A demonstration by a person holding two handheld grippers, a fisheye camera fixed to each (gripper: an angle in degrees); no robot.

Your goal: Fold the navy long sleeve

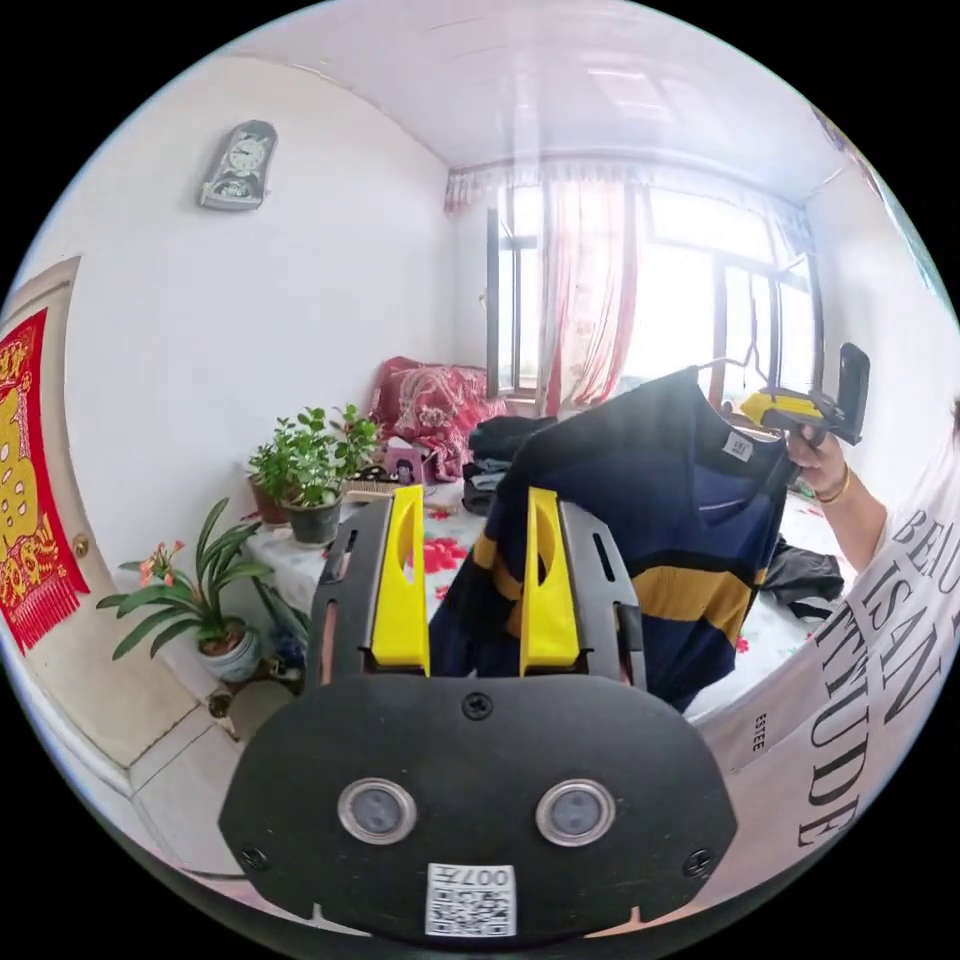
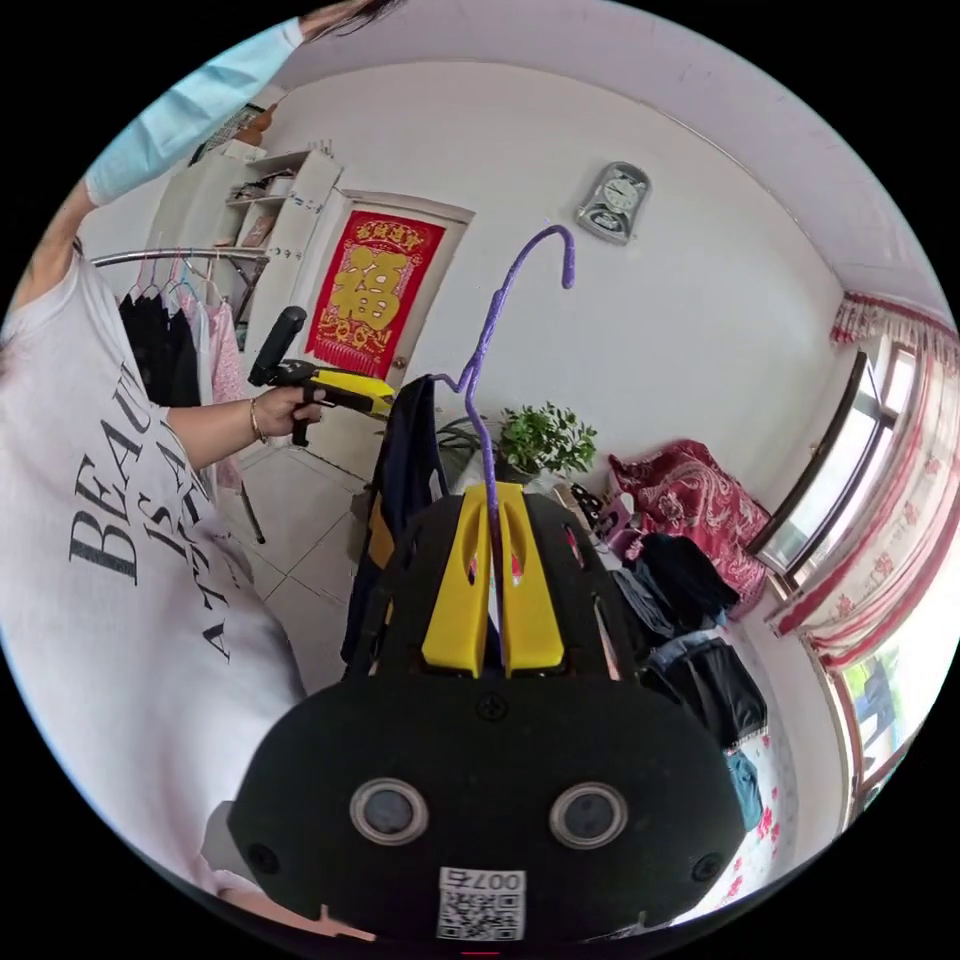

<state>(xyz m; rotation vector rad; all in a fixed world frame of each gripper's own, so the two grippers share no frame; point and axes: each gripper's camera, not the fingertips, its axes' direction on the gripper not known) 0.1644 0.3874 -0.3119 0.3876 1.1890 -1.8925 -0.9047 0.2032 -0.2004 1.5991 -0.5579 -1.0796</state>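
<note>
The navy long sleeve (image 1: 650, 500) with yellow stripes hangs in the air on a purple hanger (image 2: 487, 400). My right gripper (image 2: 492, 492) is shut on the hanger's wire neck, with the hook rising above the jaws. In the right gripper view the shirt (image 2: 400, 480) drops just left of those jaws. In the left gripper view, the right gripper (image 1: 795, 408) holds the collar end at the upper right, gripped by a hand. My left gripper (image 1: 475, 495) is open, its jaws close in front of the shirt's lower sleeve side and nothing between them. In the right gripper view it (image 2: 345, 388) is level with the shirt's shoulder.
A bed with a floral sheet (image 1: 450, 550) carries a pile of dark clothes (image 1: 505, 440) and a red cushion (image 1: 430, 400). Potted plants (image 1: 310, 470) stand left of it. A clothes rack (image 2: 170, 320) is behind the person in a white printed shirt (image 2: 120, 560).
</note>
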